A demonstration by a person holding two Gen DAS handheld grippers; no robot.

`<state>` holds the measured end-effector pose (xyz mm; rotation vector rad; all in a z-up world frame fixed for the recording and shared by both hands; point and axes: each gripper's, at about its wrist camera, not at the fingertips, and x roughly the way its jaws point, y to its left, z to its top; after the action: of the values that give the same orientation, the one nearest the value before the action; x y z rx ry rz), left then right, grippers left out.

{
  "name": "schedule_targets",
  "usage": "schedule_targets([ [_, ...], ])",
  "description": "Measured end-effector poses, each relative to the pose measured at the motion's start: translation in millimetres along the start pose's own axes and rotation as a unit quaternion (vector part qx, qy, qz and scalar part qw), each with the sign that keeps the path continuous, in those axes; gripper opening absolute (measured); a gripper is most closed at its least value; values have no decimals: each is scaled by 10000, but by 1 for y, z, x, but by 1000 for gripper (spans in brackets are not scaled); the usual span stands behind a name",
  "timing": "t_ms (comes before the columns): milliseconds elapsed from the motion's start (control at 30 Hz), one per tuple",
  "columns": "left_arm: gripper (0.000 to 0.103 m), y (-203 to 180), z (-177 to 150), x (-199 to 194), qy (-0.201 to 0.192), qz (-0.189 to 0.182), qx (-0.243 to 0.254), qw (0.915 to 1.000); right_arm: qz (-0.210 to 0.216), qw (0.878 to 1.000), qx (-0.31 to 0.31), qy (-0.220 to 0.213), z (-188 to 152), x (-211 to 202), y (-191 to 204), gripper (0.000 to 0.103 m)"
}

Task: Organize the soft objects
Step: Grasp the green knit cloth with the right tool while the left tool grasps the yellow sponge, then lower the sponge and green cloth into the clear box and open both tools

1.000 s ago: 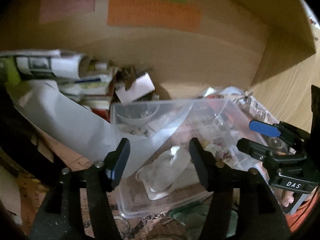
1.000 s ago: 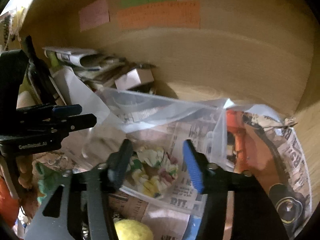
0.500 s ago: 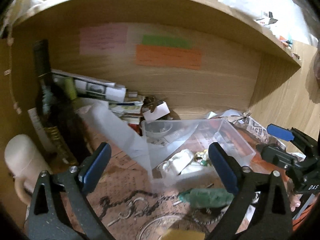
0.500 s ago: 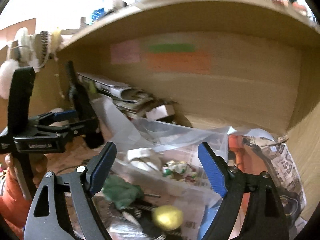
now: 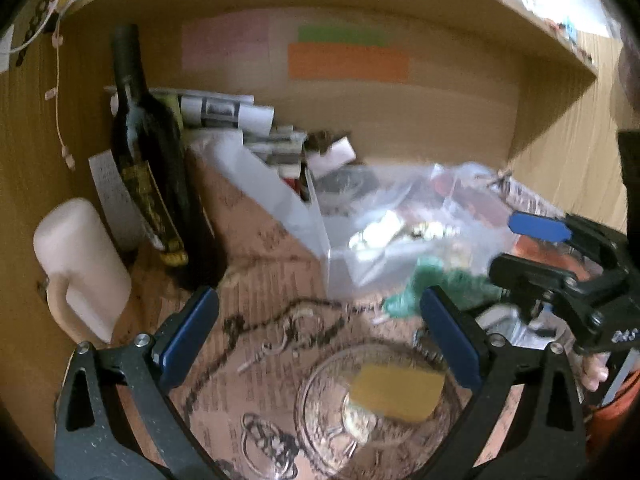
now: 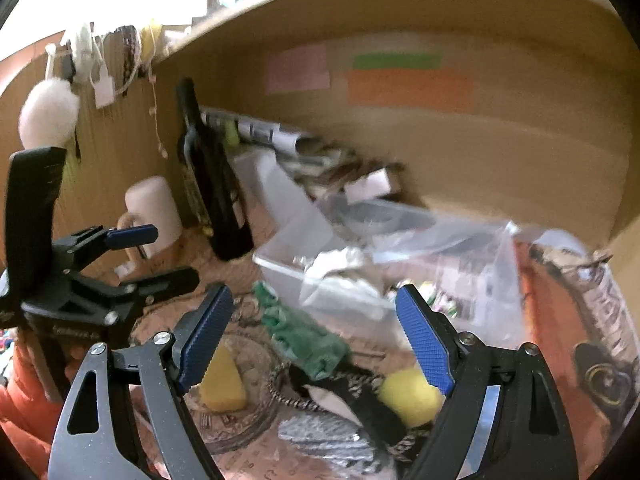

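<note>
A clear plastic bin (image 5: 352,276) (image 6: 288,276) on the shelf holds a white crumpled soft thing (image 6: 340,260) and a floral cloth (image 6: 444,304). A green cloth (image 6: 308,340) (image 5: 404,300) lies in front of the bin. A yellow sponge wedge (image 6: 222,380) (image 5: 394,390) sits on a glass plate (image 5: 320,412). A yellow ball (image 6: 408,396) lies near my right gripper. My left gripper (image 5: 320,336) is open and empty above the plate. My right gripper (image 6: 314,334) is open and empty above the green cloth.
A dark wine bottle (image 5: 148,160) and a white mug (image 5: 80,268) stand at the left. Rolled papers (image 5: 224,112) and a small box lie at the back. A chain (image 5: 260,332) lies on the newspaper lining. An orange tool (image 6: 560,320) lies at the right.
Both grippers have drawn back from the bin and opened wide. The white soft thing and the floral cloth stay in the bin. The plate, sponge and ball have come into view.
</note>
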<state>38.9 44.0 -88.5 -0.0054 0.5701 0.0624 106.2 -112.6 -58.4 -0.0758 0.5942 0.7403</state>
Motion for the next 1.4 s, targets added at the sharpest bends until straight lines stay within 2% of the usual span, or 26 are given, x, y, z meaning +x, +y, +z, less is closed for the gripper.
schedule_targets([
  [67, 102, -3, -8, 3, 128, 9, 62, 9999, 100, 9997, 37, 216, -4, 14, 0, 81],
  [133, 102, -8, -16, 7, 241, -11, 149, 9996, 178, 9991, 60, 386, -7, 23, 1, 74],
  [233, 102, -12, -23, 10, 344, -61, 185, 9992, 355, 9972, 79, 657, -11, 36, 1, 59],
  [300, 102, -15, -27, 13, 457, -177, 138, 9987, 412, 9960, 71, 784, -14, 43, 2, 44],
  [500, 102, -25, -41, 27, 795, -435, 74, 9959, 300, 9975, 94, 632, -12, 36, -1, 18],
  [633, 102, -29, -48, 40, 1051, -672, -7, 9922, 157, 9991, 151, 354, -6, 22, -5, 15],
  [800, 102, -30, -53, 50, 1115, -815, -101, 9904, 4, 9996, 269, 2, 1, 1, -13, 14],
  [967, 69, -34, -54, 53, 1159, -1062, -72, 9875, -98, 9984, 414, -372, 9, -22, -24, 14],
  [1033, 66, -35, -53, 53, 1147, -1089, -73, 9874, -152, 9977, 451, -493, 12, -29, -28, 14],
  [1200, 65, -34, -40, 44, 883, -958, -44, 9915, -298, 9952, 519, -773, 16, -47, -37, 13],
  [1400, 65, -26, -5, 28, 352, -853, -74, 9957, -571, 9910, 532, -1085, 25, -65, -47, 13],
])
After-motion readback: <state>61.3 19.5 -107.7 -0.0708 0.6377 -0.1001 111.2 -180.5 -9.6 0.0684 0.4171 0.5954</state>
